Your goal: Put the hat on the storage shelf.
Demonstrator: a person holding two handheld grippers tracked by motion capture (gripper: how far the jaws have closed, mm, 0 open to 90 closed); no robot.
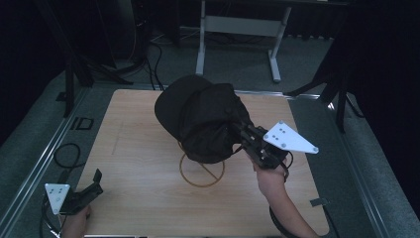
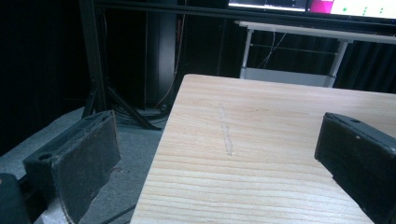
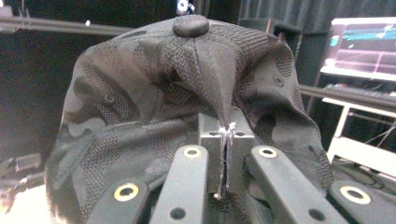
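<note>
A black camouflage cap (image 1: 203,116) hangs above the middle of the wooden table (image 1: 148,148), over a thin wire stand with a ring base (image 1: 200,173). My right gripper (image 1: 246,130) comes in from the right and is shut on a fold of the cap's fabric. In the right gripper view the cap (image 3: 187,84) hangs in front of the jaws, top button up, and my right gripper (image 3: 226,133) pinches a ridge of cloth between its closed jaws. My left gripper (image 1: 96,179) rests at the table's front left corner, open. In the left gripper view my left gripper (image 2: 219,154) holds nothing.
A white desk frame (image 1: 237,29) stands on the grey floor beyond the table. Black tripod legs (image 1: 74,74) stand at the far left and far right. Cables (image 1: 67,153) lie on the floor left of the table. Lit monitors (image 3: 362,46) stand behind the cap.
</note>
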